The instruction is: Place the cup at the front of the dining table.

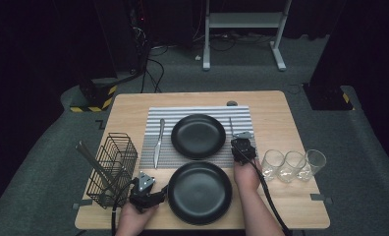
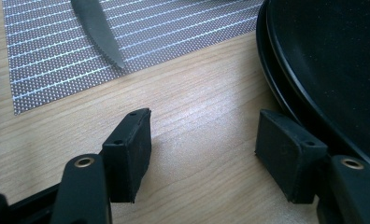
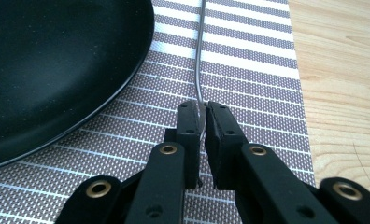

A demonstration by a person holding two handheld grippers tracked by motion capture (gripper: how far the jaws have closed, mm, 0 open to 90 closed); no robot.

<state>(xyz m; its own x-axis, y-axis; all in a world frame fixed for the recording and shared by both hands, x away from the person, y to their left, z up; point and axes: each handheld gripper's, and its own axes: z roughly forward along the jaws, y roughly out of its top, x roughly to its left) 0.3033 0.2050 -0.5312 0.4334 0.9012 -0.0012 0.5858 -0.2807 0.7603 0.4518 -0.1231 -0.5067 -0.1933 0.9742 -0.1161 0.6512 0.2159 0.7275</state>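
My right gripper (image 1: 240,141) (image 3: 202,112) is shut on the thin handle of a metal utensil (image 3: 198,70) (image 1: 230,124). The utensil lies on the striped placemat (image 1: 241,115) (image 3: 248,70), just right of the far black plate (image 1: 198,135) (image 3: 57,70). The gripper hides the near end of the handle. At the left rim of the near black plate (image 1: 200,192) (image 2: 332,70), my left gripper (image 1: 159,193) (image 2: 202,126) rests low over the wooden table, open, with only bare wood between its pads. A knife (image 1: 158,142) (image 2: 99,32) lies on the mat left of the far plate.
A black wire basket (image 1: 115,167) holding long utensils stands at the table's left. Three clear glasses (image 1: 293,164) stand in a row at the right, close to my right forearm. The table's front edge runs just behind both hands.
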